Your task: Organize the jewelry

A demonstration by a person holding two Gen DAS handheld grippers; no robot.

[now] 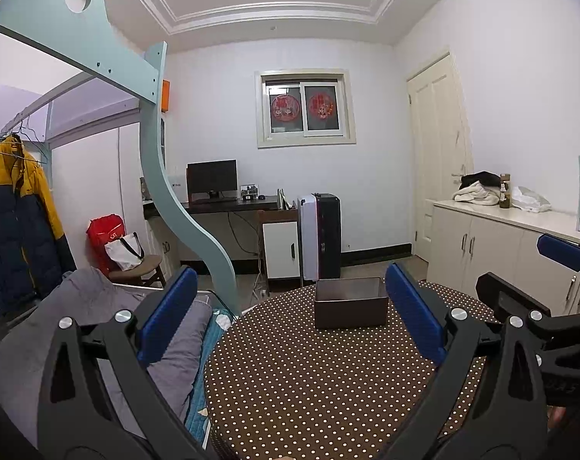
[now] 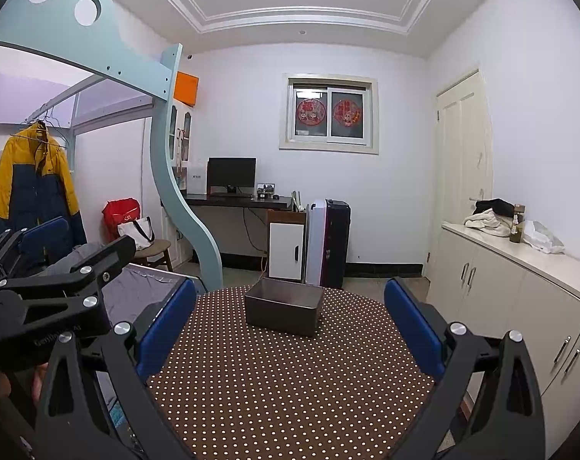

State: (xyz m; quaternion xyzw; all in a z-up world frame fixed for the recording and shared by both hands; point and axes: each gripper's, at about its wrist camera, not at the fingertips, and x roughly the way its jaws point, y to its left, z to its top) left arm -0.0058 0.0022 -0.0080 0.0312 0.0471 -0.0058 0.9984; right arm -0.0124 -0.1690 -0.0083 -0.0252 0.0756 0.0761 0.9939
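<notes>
A dark brown open box [image 1: 350,302] stands on the far part of a round table with a brown white-dotted cloth [image 1: 309,375]; the box also shows in the right wrist view [image 2: 284,306]. Its inside is hidden. No jewelry shows. My left gripper [image 1: 290,314] is open and empty, held above the table's near side, short of the box. My right gripper [image 2: 290,326] is open and empty, also short of the box. Each gripper shows at the edge of the other's view: the right one [image 1: 551,280] and the left one [image 2: 52,260].
A bed with grey bedding [image 1: 98,329] lies left of the table under a pale green loft frame [image 1: 182,207]. White cabinets [image 2: 520,287] run along the right wall. A desk with a monitor [image 1: 213,184], a chair with bags and a suitcase stand beyond.
</notes>
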